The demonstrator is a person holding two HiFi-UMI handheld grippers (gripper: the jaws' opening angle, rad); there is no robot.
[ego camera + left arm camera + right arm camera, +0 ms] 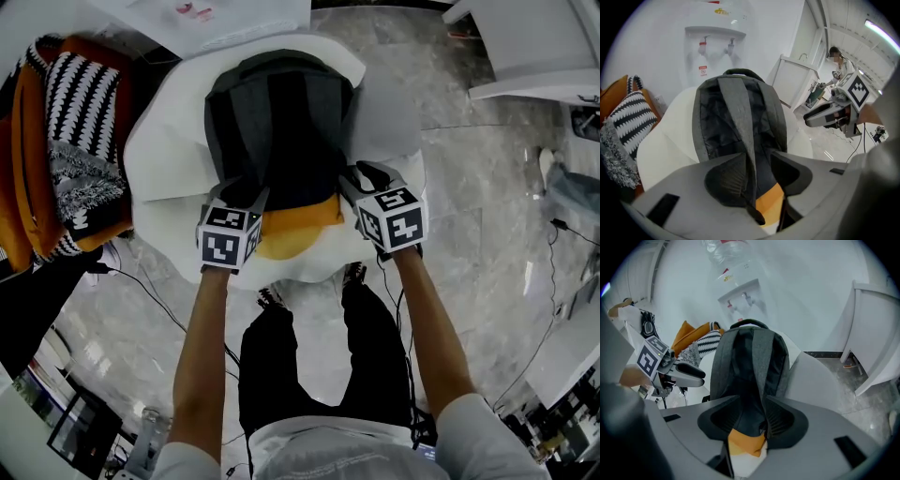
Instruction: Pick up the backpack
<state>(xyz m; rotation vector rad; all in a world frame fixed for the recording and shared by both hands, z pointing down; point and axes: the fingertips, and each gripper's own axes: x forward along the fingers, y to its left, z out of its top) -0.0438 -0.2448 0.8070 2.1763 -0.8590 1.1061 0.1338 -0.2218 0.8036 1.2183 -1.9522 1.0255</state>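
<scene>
A dark grey backpack (281,122) with an orange base (295,225) lies back-side up on a white padded seat (169,141), its two grey shoulder straps running toward me. My left gripper (246,195) sits at the backpack's lower left. In the left gripper view the left strap (740,122) passes between the open jaws of the left gripper (759,173), close to the left pad. My right gripper (361,176) sits at the lower right. Its jaws (752,416) stand open around the other strap (761,362), with a gap on the left side.
A black-and-white striped cushion (80,122) and orange fabric lie left of the seat. A water dispenser (715,47) stands behind it. A white cabinet (534,47) is at the far right. Cables (150,291) trail over the marble floor. Another person (839,61) stands far off.
</scene>
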